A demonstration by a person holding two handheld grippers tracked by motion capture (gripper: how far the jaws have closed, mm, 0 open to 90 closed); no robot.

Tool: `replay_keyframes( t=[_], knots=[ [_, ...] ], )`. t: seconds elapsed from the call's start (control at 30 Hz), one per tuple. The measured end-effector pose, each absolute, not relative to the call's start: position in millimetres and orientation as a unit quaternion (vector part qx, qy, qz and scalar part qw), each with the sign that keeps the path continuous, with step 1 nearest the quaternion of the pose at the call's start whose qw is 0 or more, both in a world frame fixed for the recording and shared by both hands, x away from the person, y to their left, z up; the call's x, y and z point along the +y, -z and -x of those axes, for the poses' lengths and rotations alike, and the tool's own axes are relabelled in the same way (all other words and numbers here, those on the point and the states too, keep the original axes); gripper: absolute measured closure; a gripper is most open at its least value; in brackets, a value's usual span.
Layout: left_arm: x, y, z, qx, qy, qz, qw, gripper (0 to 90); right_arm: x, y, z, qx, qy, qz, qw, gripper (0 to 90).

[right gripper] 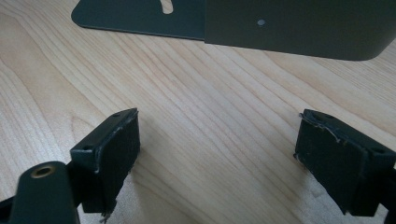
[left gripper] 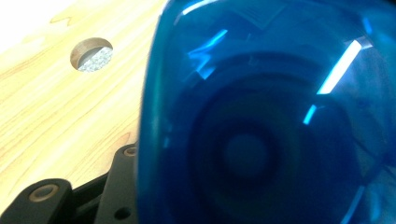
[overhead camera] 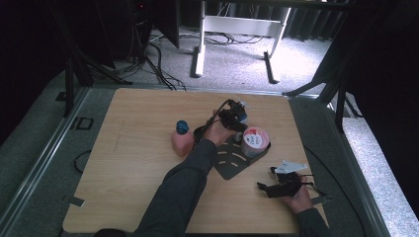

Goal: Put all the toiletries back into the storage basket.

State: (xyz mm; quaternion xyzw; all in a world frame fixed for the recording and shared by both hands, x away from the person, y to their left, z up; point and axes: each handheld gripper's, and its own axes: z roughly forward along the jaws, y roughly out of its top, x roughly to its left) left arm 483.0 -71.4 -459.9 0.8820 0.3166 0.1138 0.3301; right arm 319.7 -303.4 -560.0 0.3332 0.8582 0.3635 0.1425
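- Left gripper [overhead camera: 237,117], at table centre, jaws clamped around a blue bottle [left gripper: 271,116].
- Right gripper [overhead camera: 269,189], at five o'clock, jaws apart over bare table [right gripper: 210,135].
- Pink bottle [overhead camera: 182,140] at nine o'clock of the left gripper.

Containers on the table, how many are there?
3: a pink bottle at the left, a blue bottle between the left gripper's jaws, and a red-lidded tub on the black stand.
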Motion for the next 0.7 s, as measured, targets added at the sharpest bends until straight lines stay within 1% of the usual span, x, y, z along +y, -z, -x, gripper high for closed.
replay_keyframes(
  t=[0.7],
  knots=[
    [-76.8,464.2,-489.2,0.319,-0.108,-0.882,0.328,54.4,-303.7,560.1,-320.0,0.859,-0.363,-0.331,0.143,13.6]
  ],
)
